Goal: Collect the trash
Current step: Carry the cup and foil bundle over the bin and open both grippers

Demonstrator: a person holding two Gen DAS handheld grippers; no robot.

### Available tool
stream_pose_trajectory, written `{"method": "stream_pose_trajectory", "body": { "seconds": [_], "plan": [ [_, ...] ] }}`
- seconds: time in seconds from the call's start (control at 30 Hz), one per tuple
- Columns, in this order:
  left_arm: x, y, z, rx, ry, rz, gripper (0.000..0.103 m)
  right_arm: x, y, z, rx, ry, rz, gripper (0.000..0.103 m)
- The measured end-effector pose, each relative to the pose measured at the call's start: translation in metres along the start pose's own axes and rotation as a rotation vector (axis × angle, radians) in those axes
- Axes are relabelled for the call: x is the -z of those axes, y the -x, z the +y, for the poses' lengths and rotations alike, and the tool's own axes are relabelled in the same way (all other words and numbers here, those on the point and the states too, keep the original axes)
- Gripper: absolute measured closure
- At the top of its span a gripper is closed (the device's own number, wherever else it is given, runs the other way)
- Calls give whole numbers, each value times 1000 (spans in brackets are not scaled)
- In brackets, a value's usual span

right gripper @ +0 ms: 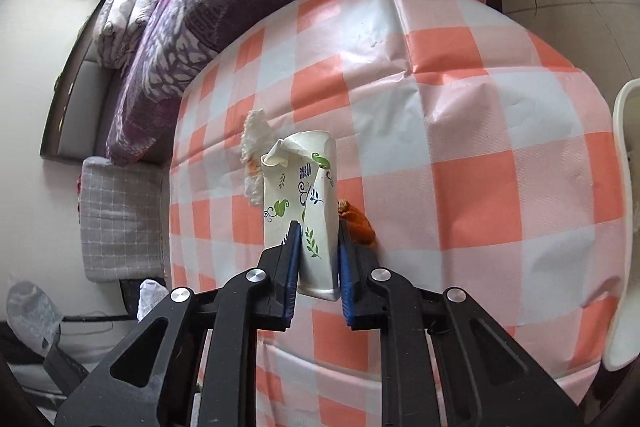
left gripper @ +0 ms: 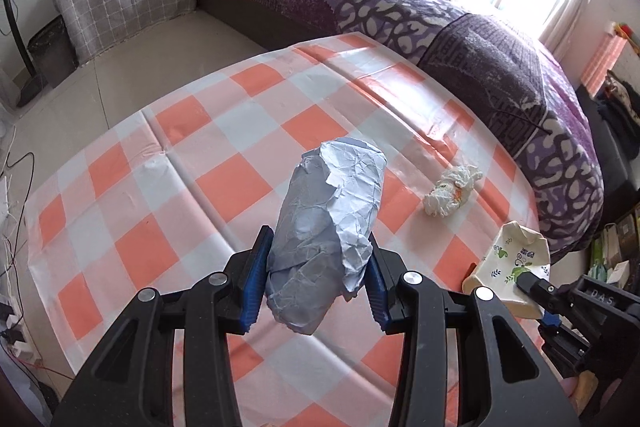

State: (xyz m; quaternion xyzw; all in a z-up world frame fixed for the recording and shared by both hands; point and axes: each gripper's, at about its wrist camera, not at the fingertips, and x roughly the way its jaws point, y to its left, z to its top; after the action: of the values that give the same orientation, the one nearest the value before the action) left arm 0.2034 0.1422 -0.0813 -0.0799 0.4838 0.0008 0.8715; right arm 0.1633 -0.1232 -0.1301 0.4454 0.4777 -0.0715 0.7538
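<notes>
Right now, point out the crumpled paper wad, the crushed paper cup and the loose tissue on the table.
crumpled paper wad (left gripper: pixel 324 227), left wrist view, middle of its creased body.
crushed paper cup (right gripper: pixel 298 195), right wrist view, printed side wall.
tissue (left gripper: pixel 452 189), left wrist view, centre of the wad.

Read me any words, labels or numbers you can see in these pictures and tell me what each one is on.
"DAS": raised letters on the black body of the right gripper, seen from the left wrist view.
Dark blue marks on the crushed paper cup: too small and creased to read.
Nothing else is legible.
</notes>
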Motion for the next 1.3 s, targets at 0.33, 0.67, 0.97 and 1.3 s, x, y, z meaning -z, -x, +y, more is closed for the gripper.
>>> {"method": "stream_pose_trajectory", "body": {
  "seconds": [0.33,0.67,0.97,1.3],
  "plan": [
    [25,77,-9,12,-47,-128,60,43,76,5,19,289,-71,86],
    [70,116,-47,86,-98,-165,60,62,133,-29,138,447,-209,86],
    [91,118,-93,123,-234,-185,60,44,156,-74,244,391,-251,85],
    [108,106,-113,230,-247,-83,60,27,167,-129,329,254,-158,84]
  ]
}}
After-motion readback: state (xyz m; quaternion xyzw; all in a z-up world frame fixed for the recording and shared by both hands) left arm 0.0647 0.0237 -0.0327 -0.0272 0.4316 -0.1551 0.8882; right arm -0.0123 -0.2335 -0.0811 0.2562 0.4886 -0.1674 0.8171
